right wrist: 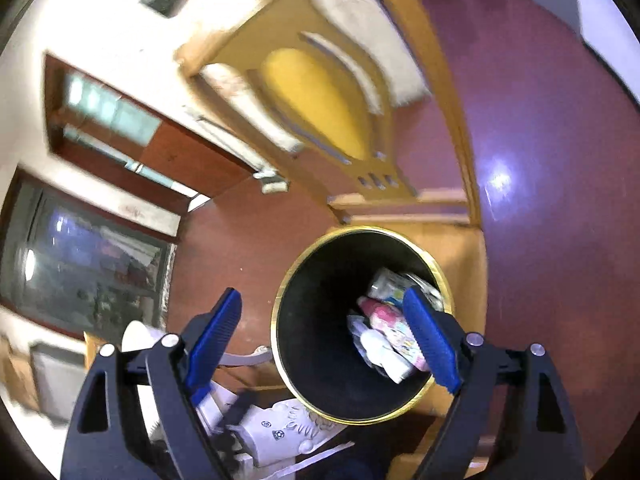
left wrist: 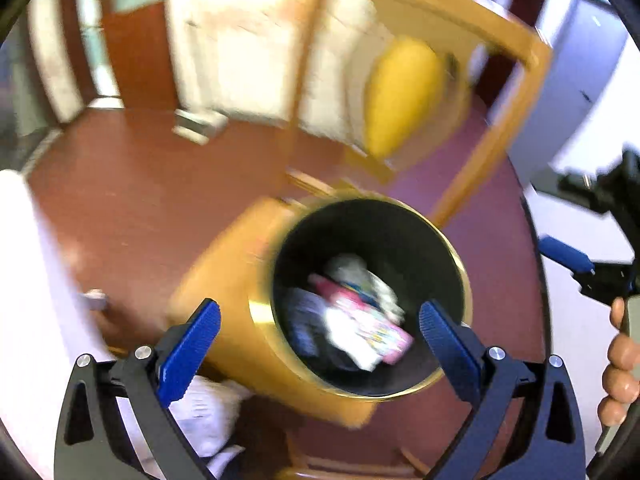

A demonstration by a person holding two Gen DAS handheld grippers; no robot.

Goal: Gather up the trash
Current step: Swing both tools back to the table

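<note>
A round bin with a gold rim [left wrist: 262,316] [right wrist: 360,232] and a black inside appears to stand on a wooden chair seat. In it lies trash [left wrist: 360,320] [right wrist: 380,344]: a pink printed wrapper, white paper and a dark packet. My left gripper [left wrist: 320,344] hangs open wide above the bin's near side, with nothing between its blue pads. My right gripper [right wrist: 324,340] is also open and empty above the bin. At the right edge of the left wrist view, one blue finger [left wrist: 564,254] of the right gripper shows, with the hand [left wrist: 620,360] that holds it.
The wooden chair has a yellow back pad [left wrist: 400,96] [right wrist: 320,100] beyond the bin. A dark red round tabletop [right wrist: 540,160] lies to the right. A white shoe [right wrist: 280,428] [left wrist: 208,412] is on the brown floor below the grippers. A door and glass cabinet [right wrist: 88,264] stand at left.
</note>
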